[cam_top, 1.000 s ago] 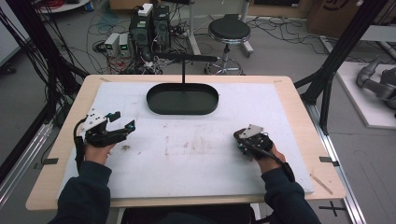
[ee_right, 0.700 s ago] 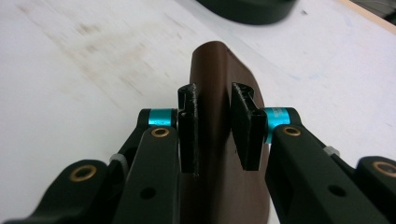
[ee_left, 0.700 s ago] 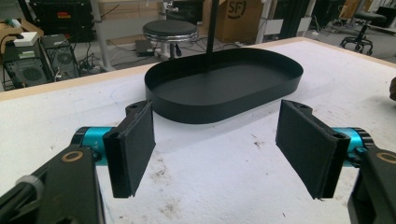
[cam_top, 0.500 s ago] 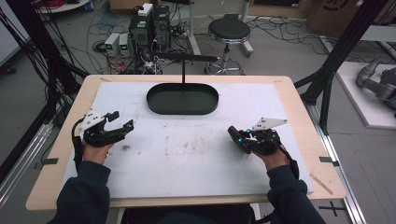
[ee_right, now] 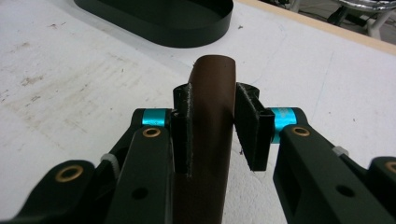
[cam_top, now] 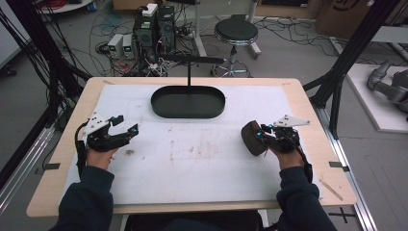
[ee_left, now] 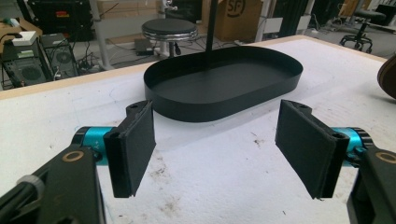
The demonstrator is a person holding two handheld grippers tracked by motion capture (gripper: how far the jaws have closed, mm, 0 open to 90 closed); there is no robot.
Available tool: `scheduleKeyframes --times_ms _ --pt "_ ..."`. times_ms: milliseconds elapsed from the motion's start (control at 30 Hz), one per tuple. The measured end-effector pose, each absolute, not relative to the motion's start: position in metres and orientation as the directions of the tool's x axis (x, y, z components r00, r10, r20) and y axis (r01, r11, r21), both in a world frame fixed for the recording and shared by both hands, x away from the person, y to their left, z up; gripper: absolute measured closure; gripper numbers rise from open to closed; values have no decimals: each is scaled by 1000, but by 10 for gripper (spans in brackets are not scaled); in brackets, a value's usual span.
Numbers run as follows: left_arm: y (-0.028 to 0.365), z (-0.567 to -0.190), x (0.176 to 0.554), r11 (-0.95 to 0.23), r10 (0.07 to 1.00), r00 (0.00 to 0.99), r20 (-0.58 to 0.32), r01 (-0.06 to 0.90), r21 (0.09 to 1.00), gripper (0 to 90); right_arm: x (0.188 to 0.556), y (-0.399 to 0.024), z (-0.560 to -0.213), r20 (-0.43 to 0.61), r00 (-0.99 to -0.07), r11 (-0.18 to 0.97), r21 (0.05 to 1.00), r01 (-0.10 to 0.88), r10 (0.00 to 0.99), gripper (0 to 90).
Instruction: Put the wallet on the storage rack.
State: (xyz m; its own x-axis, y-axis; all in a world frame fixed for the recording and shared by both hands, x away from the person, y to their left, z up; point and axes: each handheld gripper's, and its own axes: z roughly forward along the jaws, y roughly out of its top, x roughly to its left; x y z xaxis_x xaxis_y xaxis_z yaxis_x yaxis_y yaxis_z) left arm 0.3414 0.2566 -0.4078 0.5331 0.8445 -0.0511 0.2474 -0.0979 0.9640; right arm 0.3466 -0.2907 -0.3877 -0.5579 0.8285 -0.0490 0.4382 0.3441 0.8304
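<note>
The right claw [cam_top: 258, 138] has its jaws clamped on a dark brown, rounded, flat-sided object [cam_top: 252, 138], a thin disc or shallow dish by the look of it, though what exactly it is I cannot tell. In the right gripper view the brown piece [ee_right: 210, 121] stands on edge between the two black pads, which press on both its faces. So the pick-up seems done: the piece appears to be held just clear of the white-covered wooden surface [cam_top: 202, 168], to the right of and nearer the person than the black oval metal tray [cam_top: 188, 102], and well apart from it.

The tray, with its thin black upright post [cam_top: 188, 72] rising from the far side, has nothing in it as far as I can see, in either the high view or the left gripper view [ee_left: 224, 86]. My guess is that the tray is where the brown piece is headed, in which case the carry across and the setting down are both left to do.

The left claw [cam_top: 126, 126] hangs over the surface to the left of the tray, its jaws spread wide with nothing between them; its pads [ee_left: 135, 147] frame bare, scuffed white covering with the tray beyond. It has no part in the work yet, so this looks like an early stage.
</note>
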Motion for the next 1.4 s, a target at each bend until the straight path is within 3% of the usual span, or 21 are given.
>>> scheduleKeyframes --times_ms 100,700,800,867,967,1067,1267,1400 --pt "256 -408 341 -97 843 535 -52 247 964 287 348 -290 -388 -41 -555 331 839 433 831 632" --pt "255 -408 341 -107 845 533 -41 244 964 297 346 -289 -387 -69 -558 341 850 401 827 601" --pt "255 -408 341 -108 845 533 -38 242 964 297 344 -290 -386 -55 -562 322 863 389 825 507" --pt "255 -408 341 -106 845 533 -40 242 965 297 345 -289 -387 -45 -564 314 866 390 825 376" --pt "255 -408 341 -106 845 533 -41 242 964 297 349 -285 -396 -56 -562 345 837 424 825 295" --pt "255 -408 341 -107 845 534 -40 243 964 297 356 -284 -405 -77 -544 374 804 462 836 295" --pt "256 -408 341 -105 846 531 -42 243 964 297 357 -304 -400 -46 -479 300 831 469 877 294" --pt "255 -408 341 -108 843 537 -40 241 965 297 368 -321 -417 -26 -430 288 777 559 903 245"
